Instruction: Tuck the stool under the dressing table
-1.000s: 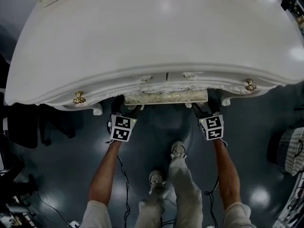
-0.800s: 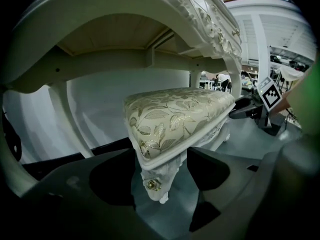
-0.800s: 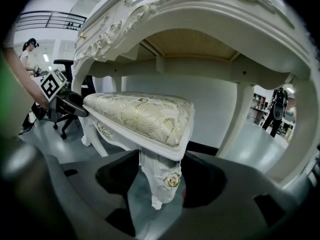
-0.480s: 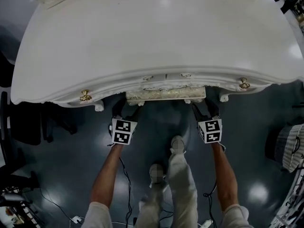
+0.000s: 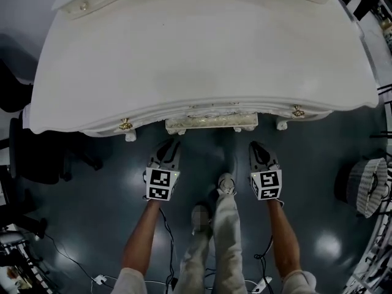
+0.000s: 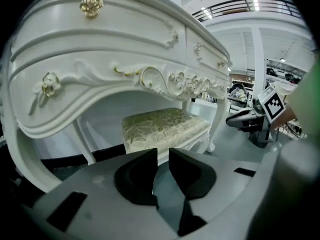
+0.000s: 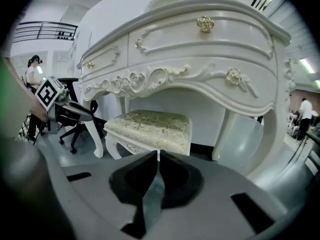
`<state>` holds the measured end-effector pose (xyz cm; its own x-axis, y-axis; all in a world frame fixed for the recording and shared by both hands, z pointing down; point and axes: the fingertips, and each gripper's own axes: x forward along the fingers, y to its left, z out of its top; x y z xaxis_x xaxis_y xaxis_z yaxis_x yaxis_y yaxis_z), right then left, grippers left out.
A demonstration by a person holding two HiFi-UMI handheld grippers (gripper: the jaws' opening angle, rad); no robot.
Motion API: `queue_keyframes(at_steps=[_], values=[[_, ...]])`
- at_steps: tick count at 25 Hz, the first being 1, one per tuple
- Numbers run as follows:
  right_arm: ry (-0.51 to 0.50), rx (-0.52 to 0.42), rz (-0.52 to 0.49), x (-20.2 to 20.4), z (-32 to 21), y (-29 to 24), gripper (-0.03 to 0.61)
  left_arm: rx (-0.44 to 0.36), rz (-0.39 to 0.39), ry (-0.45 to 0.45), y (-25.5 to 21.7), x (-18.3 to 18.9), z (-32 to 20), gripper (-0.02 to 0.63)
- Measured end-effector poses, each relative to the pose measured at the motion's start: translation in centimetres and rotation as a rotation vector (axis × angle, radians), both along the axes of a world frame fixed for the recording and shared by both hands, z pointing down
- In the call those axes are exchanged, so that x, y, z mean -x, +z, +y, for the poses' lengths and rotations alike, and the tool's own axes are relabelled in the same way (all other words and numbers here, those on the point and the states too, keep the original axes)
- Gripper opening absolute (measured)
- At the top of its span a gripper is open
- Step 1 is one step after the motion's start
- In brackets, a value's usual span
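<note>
- Left hand-held gripper: jaws have just been closing; a narrow gap is left, with nothing between them.
- Right hand-held gripper: jaws pressed almost together, empty.
- Stool: under table, between its legs, apart from both grippers.
- Step, judged: the tuck looks done; draw both grippers back evenly, clear of the knobs.

The stool is set under the dressing table, at its middle; an office chair is placed left of the table.
</note>
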<state>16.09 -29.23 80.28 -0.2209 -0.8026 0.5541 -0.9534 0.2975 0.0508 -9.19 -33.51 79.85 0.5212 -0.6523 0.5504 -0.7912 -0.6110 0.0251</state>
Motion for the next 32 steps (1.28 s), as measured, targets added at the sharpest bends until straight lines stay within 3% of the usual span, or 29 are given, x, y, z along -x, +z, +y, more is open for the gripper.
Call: queue_keyframes(at_steps=[6, 13, 19, 32], values=[[-0.002, -0.019, -0.04, 1.5, 1.8, -4.9, 0.002, -0.008, 0.044, -0.018, -4.6, 0.3, 2.2, 0.02], [-0.014, -0.042, -0.077, 3.8, 4.4, -11.8, 0.002, -0.012, 0.067, -0.016, -10.9, 1.1, 4.7, 0.015], [-0.004, -0.078, -0.096, 4.4, 6.1, -19.2, 0.002, -0.013, 0.105, -0.069, -17.6, 2.5, 6.0, 0.014], [-0.005, -0.21, -0.087, 3.6, 7.3, -35.3, 0.0, -0.052, 0.165, -0.106, -32.4, 3.4, 7.8, 0.014]])
